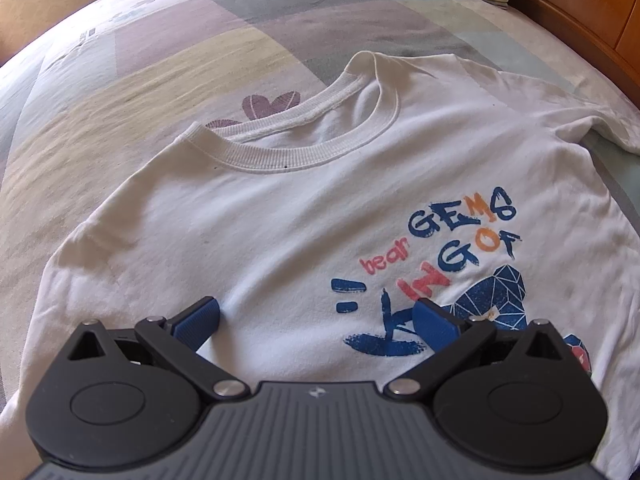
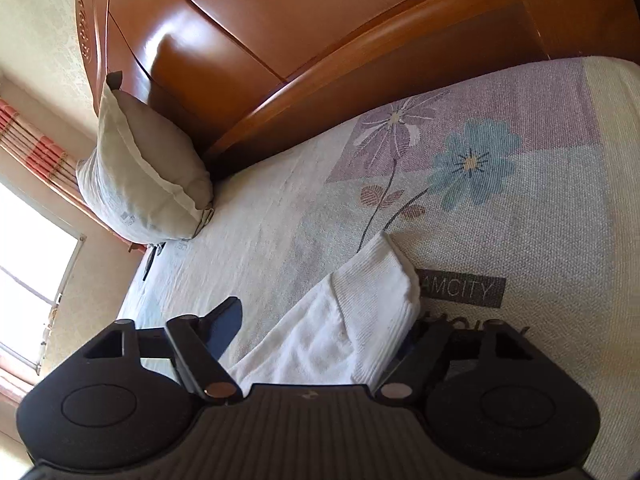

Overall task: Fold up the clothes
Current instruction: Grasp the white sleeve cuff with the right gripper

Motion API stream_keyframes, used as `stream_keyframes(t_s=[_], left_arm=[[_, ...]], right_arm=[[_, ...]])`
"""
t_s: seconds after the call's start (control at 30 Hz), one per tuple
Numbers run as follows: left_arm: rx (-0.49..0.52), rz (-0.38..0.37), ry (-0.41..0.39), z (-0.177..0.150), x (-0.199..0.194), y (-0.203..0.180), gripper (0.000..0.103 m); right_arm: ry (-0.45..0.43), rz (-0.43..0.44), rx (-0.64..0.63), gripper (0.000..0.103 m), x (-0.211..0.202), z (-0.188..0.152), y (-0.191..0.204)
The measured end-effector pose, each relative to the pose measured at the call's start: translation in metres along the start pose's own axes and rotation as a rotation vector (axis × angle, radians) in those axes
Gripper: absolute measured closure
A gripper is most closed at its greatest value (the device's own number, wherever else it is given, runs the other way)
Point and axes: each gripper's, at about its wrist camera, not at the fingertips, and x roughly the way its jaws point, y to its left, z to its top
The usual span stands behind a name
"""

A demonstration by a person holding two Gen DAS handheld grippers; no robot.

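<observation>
Bright daylight from the window glares off the headboard; fisheye edges bend, corners darken.

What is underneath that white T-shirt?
The white T-shirt lies on a bedspread with pastel blocks and a flower pattern, which shows all round it and through the neck opening. Whatever is directly beneath the shirt's body is covered.

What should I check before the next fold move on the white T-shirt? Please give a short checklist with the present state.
1. T-shirt lies front up on the bed sheet: ok.
2. Left gripper open above the chest: ok.
3. Sleeve between the right gripper fingers: ok.
4. Right pads press on the sleeve: cannot tell.
5. Pillow away from the T-shirt: ok.
</observation>
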Motion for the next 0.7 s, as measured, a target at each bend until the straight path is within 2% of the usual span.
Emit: stream_keyframes(t_s=[0.03, 0.07, 0.1, 0.3, 0.53, 0.63, 0.7], left_arm=[[0.001, 0.003, 0.004, 0.001, 0.0, -0.001, 0.001], [0.002, 0.005, 0.008, 0.001, 0.001, -0.001, 0.001], [0.003, 0.008, 0.012, 0.002, 0.001, -0.002, 0.001], [0.014, 0.024, 0.033, 0.005, 0.003, -0.004, 0.001], [0.013, 0.033, 0.036, 0.007, 0.004, -0.007, 0.001], [0.005, 0.028, 0.033, 0.007, 0.004, -0.006, 0.001], [0.006, 0.026, 0.031, 0.007, 0.004, -0.006, 0.001]], right_arm=[[0.01, -0.037, -0.01, 0.072, 0.001, 0.003, -0.002], [0.017, -0.065, -0.021, 0.088, 0.002, 0.005, -0.003], [0.024, -0.088, -0.034, 0.096, 0.003, 0.007, -0.003], [0.013, -0.136, -0.247, 0.095, 0.012, 0.016, 0.034], [-0.075, -0.079, -0.38, 0.095, 0.013, 0.053, 0.073], [-0.116, -0.056, -0.433, 0.095, 0.008, 0.056, 0.082], [-0.121, -0.08, -0.455, 0.094, 0.012, 0.054, 0.08]])
